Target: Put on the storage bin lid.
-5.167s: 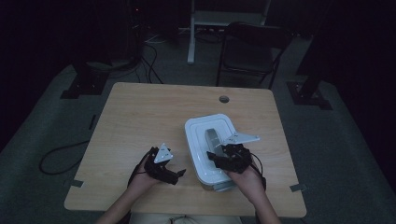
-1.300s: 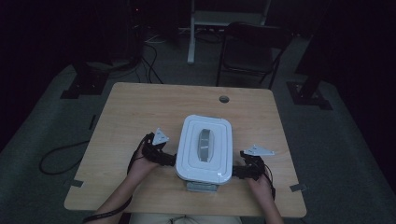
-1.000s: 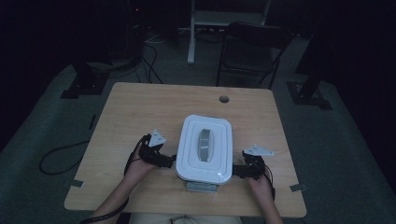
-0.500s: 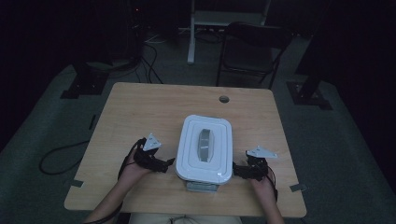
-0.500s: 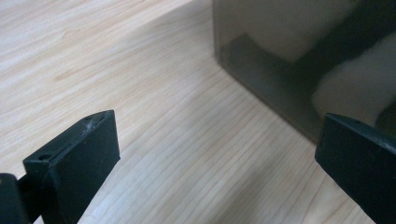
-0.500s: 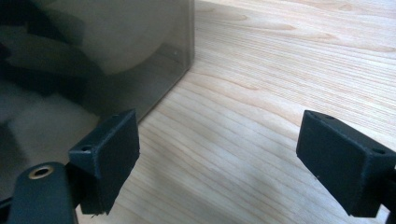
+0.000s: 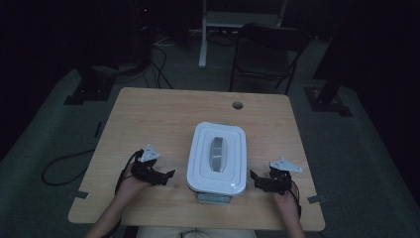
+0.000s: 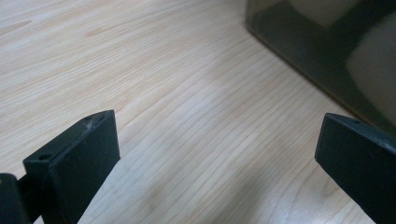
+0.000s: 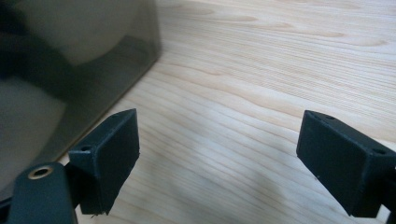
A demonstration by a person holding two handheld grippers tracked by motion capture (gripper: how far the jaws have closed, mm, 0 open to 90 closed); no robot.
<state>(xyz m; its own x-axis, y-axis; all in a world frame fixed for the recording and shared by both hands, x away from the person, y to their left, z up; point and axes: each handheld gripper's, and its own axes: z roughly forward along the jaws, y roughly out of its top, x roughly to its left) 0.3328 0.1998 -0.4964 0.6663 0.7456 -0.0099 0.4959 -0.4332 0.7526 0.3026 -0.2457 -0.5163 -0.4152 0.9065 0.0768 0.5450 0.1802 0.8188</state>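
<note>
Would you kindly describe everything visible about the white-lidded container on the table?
The container is a rounded rectangular box with a white, plastic-looking lid, shut, with a grey handle-like strip along its middle. In the gripper views its walls look smoky and translucent. It stands flat on the wooden table, towards the person's edge, long side running away from them. The left gripper and right gripper flank it, open, apparently apart from it.

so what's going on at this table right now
A person sits at a wooden table with a gripper in each hand. Between them stands a white lidded container with a grey handle. The left gripper and right gripper flank its sides, jaws wide open and holding nothing, apart from the box.
</note>
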